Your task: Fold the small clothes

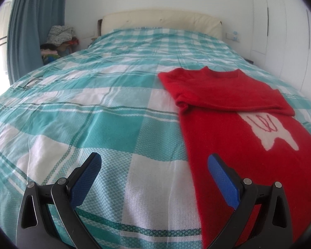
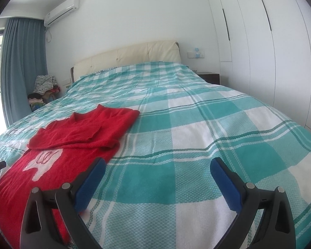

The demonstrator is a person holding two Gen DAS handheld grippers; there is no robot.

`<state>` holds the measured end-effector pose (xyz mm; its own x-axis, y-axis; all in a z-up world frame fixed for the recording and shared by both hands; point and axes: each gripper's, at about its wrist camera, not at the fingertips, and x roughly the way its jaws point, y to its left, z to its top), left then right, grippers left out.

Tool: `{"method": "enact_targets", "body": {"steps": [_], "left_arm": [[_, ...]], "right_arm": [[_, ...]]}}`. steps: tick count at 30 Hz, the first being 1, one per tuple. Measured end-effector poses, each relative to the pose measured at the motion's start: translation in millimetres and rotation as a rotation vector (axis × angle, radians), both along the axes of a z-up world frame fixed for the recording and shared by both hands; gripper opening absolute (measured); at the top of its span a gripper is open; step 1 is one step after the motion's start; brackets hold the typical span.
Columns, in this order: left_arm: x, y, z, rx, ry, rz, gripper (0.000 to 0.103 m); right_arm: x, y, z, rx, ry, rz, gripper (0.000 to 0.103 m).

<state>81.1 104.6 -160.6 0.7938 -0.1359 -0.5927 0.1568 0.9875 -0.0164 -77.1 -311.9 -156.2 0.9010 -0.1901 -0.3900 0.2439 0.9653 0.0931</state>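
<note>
Over the near end of the teal-and-white checked bedspread (image 1: 105,112), you are holding both grippers low and level, pointing toward the cream headboard (image 2: 126,56). Your left gripper (image 1: 154,161) is gaping wide, empty — its right pad is hanging over the red sweater's (image 1: 234,128) left edge. Your right gripper (image 2: 157,166) is likewise spread apart, empty, flanking the sweater's right edge — sleeves folded across its chest.

Open checked bedspread (image 2: 197,145) all round the red sweater (image 1: 248,145) (the only obstacle).
</note>
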Motion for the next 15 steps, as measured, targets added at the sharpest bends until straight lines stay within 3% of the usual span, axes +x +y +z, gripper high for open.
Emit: {"method": "enact_targets", "body": {"steps": [6, 9, 13, 15], "left_arm": [[8.3, 18.0, -7.8, -0.081, 0.081, 0.057, 0.102], [13.9, 22.9, -11.1, -0.127, 0.124, 0.033, 0.102], [13.4, 24.8, -7.5, -0.190, 0.152, -0.032, 0.102], [11.8, 23.1, -3.7, -0.222, 0.209, -0.072, 0.102]], "right_arm": [[-3.1, -4.2, -0.1, 0.014, -0.010, -0.017, 0.101], [1.5, -3.9, -1.5, 0.011, 0.017, -0.020, 0.102], [24.7, -10.2, -13.4, 0.044, 0.143, -0.005, 0.102], [40.4, -14.0, -24.5, 0.069, 0.238, 0.004, 0.102]]}}
